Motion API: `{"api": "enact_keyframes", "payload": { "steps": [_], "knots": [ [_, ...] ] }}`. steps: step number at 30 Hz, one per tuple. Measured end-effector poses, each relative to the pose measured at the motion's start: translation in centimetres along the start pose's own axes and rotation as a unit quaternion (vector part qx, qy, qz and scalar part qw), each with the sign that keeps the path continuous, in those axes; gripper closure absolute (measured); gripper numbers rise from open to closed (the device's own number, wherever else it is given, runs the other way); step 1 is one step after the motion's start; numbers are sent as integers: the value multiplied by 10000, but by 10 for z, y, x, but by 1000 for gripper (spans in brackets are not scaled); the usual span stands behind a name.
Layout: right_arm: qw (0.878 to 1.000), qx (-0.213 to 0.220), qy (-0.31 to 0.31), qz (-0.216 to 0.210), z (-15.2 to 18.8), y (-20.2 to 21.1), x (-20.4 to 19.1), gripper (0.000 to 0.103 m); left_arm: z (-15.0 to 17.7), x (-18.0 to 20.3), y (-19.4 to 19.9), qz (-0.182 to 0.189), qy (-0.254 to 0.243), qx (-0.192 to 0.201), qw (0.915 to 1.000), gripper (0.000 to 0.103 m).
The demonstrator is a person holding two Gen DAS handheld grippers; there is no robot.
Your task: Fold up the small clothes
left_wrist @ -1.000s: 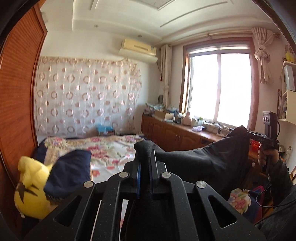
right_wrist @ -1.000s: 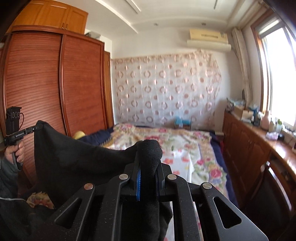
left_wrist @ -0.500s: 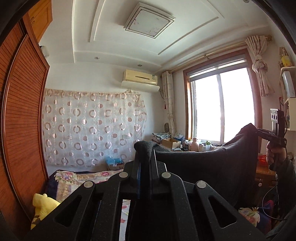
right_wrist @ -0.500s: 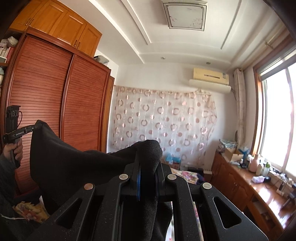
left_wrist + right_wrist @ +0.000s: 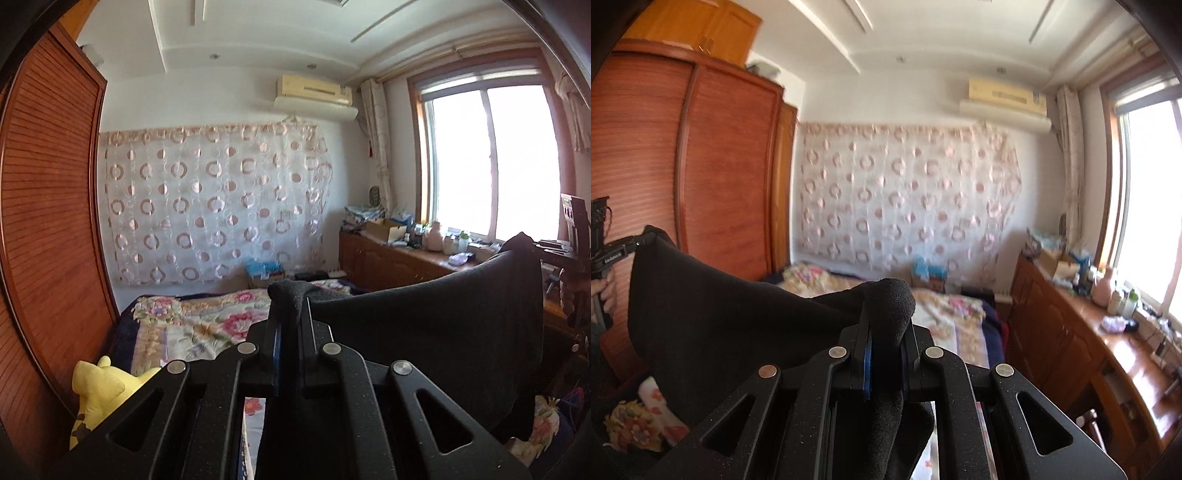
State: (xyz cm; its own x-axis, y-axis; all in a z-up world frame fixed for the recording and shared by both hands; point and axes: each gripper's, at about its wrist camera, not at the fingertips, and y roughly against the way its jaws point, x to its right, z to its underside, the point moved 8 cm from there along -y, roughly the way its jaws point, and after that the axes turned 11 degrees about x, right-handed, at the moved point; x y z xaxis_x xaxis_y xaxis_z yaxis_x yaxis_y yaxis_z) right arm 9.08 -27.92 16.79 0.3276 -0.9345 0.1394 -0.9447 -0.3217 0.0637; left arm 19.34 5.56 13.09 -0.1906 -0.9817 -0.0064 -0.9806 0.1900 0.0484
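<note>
A black garment (image 5: pixel 436 332) hangs stretched in the air between my two grippers, above the bed. My left gripper (image 5: pixel 290 314) is shut on one corner of it, the cloth bunched between the jaws. My right gripper (image 5: pixel 886 317) is shut on the other corner; the garment (image 5: pixel 713 310) sags between them. In the left wrist view the right gripper (image 5: pixel 554 251) shows at the far right, holding the cloth's top corner. In the right wrist view the left gripper (image 5: pixel 639 243) shows at the far left. The garment's lower part is hidden behind the gripper bodies.
A bed with a floral cover (image 5: pixel 199 325) lies ahead and below. A yellow plush toy (image 5: pixel 99 387) sits at its near left corner. A tall wooden wardrobe (image 5: pixel 683 177) stands on the left. A cluttered wooden counter (image 5: pixel 1108 339) runs under the window on the right.
Both grippers tipped up toward the ceiling half a second ago and have now tipped back down, so the bed is in view again. The garment stays stretched between them.
</note>
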Motion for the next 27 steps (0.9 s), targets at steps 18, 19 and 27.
{"api": "enact_keyframes", "payload": {
  "steps": [18, 19, 27],
  "knots": [
    [9750, -2135, -490, 372, 195, -191, 12, 67, 185, 27, -71, 222, -37, -1993, 9797, 25],
    [9744, -2162, -527, 328, 201, -184, 17, 67, 193, 28, -71, 242, 3, -2089, 9776, 25],
    [9582, -2696, -815, 507, 246, -194, 60, 67, 248, 20, -78, 91, 258, -2723, 9618, 25]
  ]
}}
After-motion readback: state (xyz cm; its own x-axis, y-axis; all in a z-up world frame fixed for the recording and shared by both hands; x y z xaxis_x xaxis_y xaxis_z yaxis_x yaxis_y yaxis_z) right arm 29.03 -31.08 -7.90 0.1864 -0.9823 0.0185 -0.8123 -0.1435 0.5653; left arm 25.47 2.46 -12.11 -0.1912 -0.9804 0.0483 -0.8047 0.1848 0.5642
